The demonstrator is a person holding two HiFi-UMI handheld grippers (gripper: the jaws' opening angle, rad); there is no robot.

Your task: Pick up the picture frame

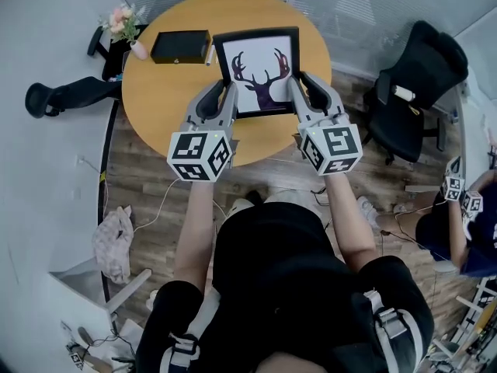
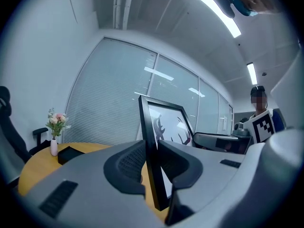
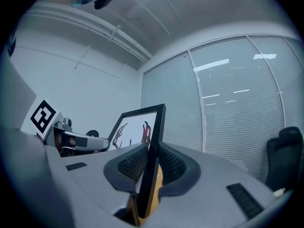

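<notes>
- Gripping the picture frame [image 1: 258,72] from both sides: left gripper [image 1: 227,92] on its left edge, right gripper [image 1: 298,88] on its right edge.
- Left gripper view: the jaws are closed onto the frame's black border and the ribbed pads press front and back.
- Right gripper view: same hold, jaws clamped on the black border, with the frame edge standing between the pads.
- The frame is black with a dark antlered deer head on white. It stands upright in both gripper views, and the print faces the person.
- The frame is over the far half of the round wooden table [image 1: 163,99]. I can't tell whether its bottom edge touches the tabletop.
- A black box [image 1: 180,47] lies on the table just left of the frame, apart from it.
- A small vase of flowers [image 1: 128,26] stands at the table's left rim, beyond the box.
- A black office chair [image 1: 415,76] stands right of the table on the wood floor [image 1: 155,193].
- A crumpled cloth [image 1: 115,243] lies on the floor at lower left.
- A second person [image 1: 466,224] sits at the right edge, holding marker cubes.
</notes>
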